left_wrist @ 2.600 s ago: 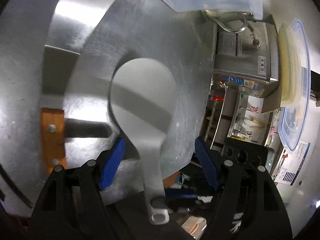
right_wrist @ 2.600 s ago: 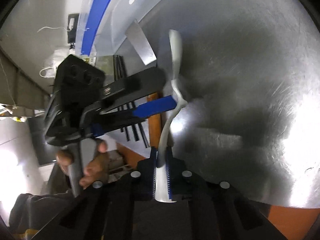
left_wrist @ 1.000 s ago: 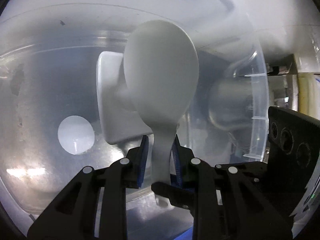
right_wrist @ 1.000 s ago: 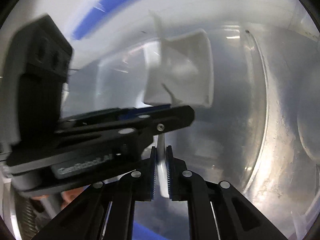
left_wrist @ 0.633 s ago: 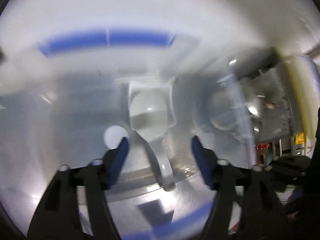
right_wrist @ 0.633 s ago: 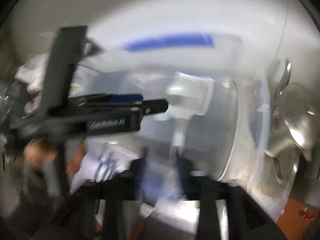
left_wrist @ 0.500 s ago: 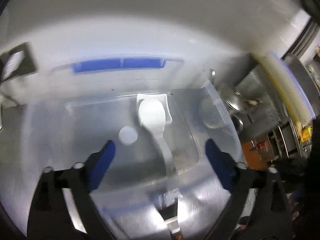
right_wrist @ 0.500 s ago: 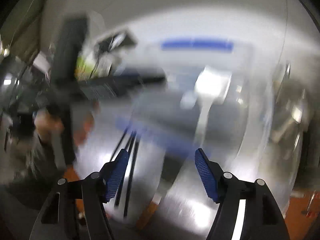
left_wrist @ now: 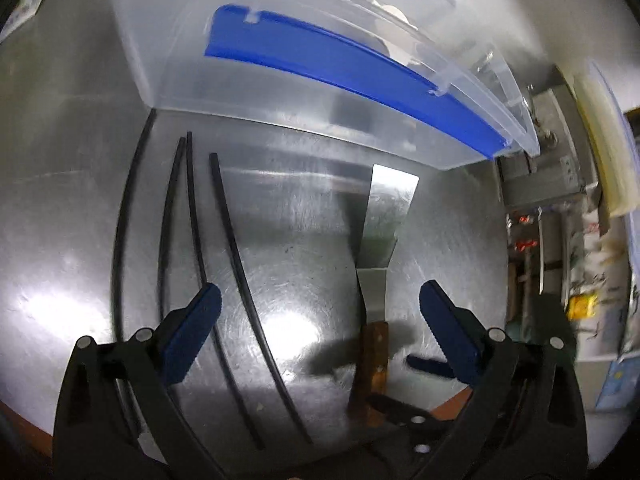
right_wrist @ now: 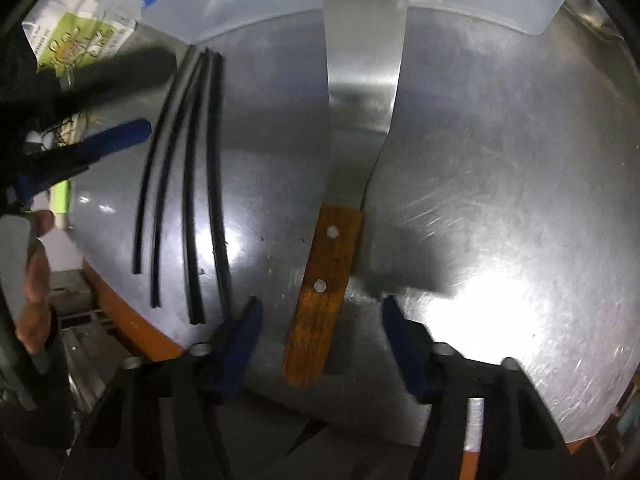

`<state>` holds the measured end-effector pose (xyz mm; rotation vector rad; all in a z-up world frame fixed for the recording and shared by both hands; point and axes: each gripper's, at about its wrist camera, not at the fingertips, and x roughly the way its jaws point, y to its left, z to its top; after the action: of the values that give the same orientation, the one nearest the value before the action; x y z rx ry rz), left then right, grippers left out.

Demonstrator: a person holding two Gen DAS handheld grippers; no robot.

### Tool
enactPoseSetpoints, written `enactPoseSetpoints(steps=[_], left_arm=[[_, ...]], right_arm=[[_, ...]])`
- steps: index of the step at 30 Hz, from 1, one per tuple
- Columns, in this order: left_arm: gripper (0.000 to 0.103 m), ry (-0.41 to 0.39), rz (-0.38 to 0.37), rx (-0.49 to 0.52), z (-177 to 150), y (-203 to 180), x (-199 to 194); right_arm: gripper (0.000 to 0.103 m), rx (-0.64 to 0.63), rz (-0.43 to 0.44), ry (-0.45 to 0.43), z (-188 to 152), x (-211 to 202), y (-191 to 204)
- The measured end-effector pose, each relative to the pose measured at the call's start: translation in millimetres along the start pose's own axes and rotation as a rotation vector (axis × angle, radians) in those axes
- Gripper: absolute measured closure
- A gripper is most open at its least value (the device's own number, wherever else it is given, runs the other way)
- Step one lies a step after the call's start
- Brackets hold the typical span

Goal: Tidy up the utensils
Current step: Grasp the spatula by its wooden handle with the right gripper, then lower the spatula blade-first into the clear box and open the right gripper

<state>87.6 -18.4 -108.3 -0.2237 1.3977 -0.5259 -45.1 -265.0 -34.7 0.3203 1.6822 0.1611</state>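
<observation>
Steel table (left_wrist: 440, 248): I see a brushed metal top with fine swirl scratches and bright glare patches; its near edge shows an orange-brown trim in my right wrist view.

Storage bin (left_wrist: 240, 92): a translucent, frosted plastic tub with rounded corners and a glossy blue clip handle along its rim, standing at the far side of the table. White shapes show faintly through its wall; I cannot tell what they are.

Spatula (right_wrist: 360, 80): a flat, trapezoidal steel blade narrowing to a neck, then a rectangular brown wooden handle with two pale rivets. It lies flat on the table, blade tip reaching the bin's base, handle pointing toward my right gripper.

Chopsticks (right_wrist: 208, 168): four thin, matte black sticks lying nearly parallel on the steel, left of the spatula, far ends close to the bin.

Left gripper (left_wrist: 320, 320): black frame, ribbed blue pads spread wide and holding nothing, hovering above the table over the chopsticks and the spatula.

Right gripper (right_wrist: 320, 328): blurred blue pads spread wide and empty, one on either side of the wooden handle's end; I cannot tell whether they touch it.
</observation>
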Motion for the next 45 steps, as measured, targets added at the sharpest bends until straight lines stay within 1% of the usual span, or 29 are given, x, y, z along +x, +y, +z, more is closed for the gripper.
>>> enactPoseSetpoints(steps=[1, 2, 4, 5, 7, 9, 11, 13, 14, 15, 16, 17, 19, 20, 24, 27, 28, 30, 32, 33, 34, 36, 37, 40, 41, 42, 43, 44, 45], left_arm=[[0.008, -0.012, -0.010, -0.002, 4, -1, 4], [0.008, -0.025, -0.021, 0.007, 8, -3, 7], [0.008, -0.052, -0.028, 0.054, 16, -9, 15], [0.008, -0.064, -0.030, 0.094, 20, -17, 22], [0.008, -0.063, -0.050, 0.161, 25, -34, 35], [0.008, -0.049, -0.054, 0.194, 29, -45, 50], [0.010, -0.043, -0.070, 0.199, 31, -49, 59], [0.023, -0.033, -0.101, 0.198, 33, -54, 66], [0.028, -0.026, -0.107, 0.200, 34, -55, 70], [0.038, -0.020, -0.109, 0.204, 32, -56, 72], [0.051, -0.009, -0.110, 0.216, 32, -60, 78], [0.057, -0.001, -0.096, 0.232, 31, -65, 83], [0.083, -0.006, -0.062, 0.250, 30, -71, 89], [0.085, -0.007, -0.062, 0.244, 29, -70, 89], [0.091, -0.026, -0.141, 0.197, 21, -70, 74], [0.092, -0.055, -0.136, 0.219, 14, -80, 58], [0.093, -0.066, -0.142, 0.217, 14, -84, 54], [0.093, -0.089, -0.179, 0.200, 15, -86, 39], [0.094, -0.133, -0.232, 0.191, 19, -90, 12], [0.095, -0.156, -0.250, 0.199, 23, -89, -2], [0.095, -0.191, -0.267, 0.218, 29, -96, -19], [0.095, -0.242, -0.279, 0.261, 46, -105, -46], [0.095, -0.278, -0.284, 0.292, 65, -114, -62], [0.095, -0.347, -0.247, 0.355, 114, -130, -85], [0.095, -0.360, -0.239, 0.364, 133, -132, -91], [0.095, -0.368, -0.237, 0.363, 153, -134, -94], [0.095, -0.364, -0.245, 0.359, 178, -139, -94], [0.095, -0.349, -0.249, 0.363, 196, -143, -90], [0.095, -0.325, -0.248, 0.360, 218, -146, -82]], right_arm=[[0.063, 0.014, -0.013, 0.010, -1, 5, 1], [0.063, 0.027, -0.008, 0.014, -3, 14, 3], [0.074, 0.024, -0.014, -0.010, -11, 12, -6], [0.077, 0.020, -0.020, -0.014, -12, 11, -8], [0.077, 0.013, -0.011, -0.024, -15, 11, -10], [0.077, 0.011, 0.006, -0.024, -18, 7, -14], [0.077, 0.006, 0.020, -0.023, -19, 5, -17], [0.077, -0.007, 0.030, -0.028, -21, 2, -24], [0.077, -0.017, 0.037, -0.030, -22, 4, -24], [0.077, -0.026, 0.046, -0.031, -22, 3, -25], [0.077, -0.032, 0.053, -0.031, -30, -5, -34], [0.077, -0.038, 0.060, -0.029, -31, -6, -37], [0.077, -0.037, 0.080, -0.026, -30, -7, -43], [0.077, -0.038, 0.090, -0.024, -30, -9, -48], [0.077, -0.070, 0.119, -0.004, -29, -15, -59], [0.077, -0.093, 0.154, -0.004, -31, -26, -62], [0.077, -0.102, 0.150, -0.011, -31, -32, -62], [0.077, -0.130, 0.144, -0.034, -31, -52, -62], [0.077, -0.165, 0.132, -0.068, -30, -72, -59], [0.077, -0.186, 0.128, -0.106, -27, -93, -56], [0.077, -0.200, 0.128, -0.132, -24, -107, -54], [0.077, -0.244, 0.112, -0.222, -7, -145, -47], [0.077, -0.259, 0.110, -0.249, 1, -157, -44], [0.077, -0.303, 0.106, -0.365, 50, -206, -33], [0.077, -0.307, 0.109, -0.390, 67, -218, -32], [0.077, -0.303, 0.117, -0.414, 92, -230, -33], [0.077, -0.300, 0.121, -0.417, 113, -237, -36], [0.077, -0.285, 0.125, -0.418, 126, -237, -37], [0.077, -0.265, 0.134, -0.406, 149, -238, -44]])
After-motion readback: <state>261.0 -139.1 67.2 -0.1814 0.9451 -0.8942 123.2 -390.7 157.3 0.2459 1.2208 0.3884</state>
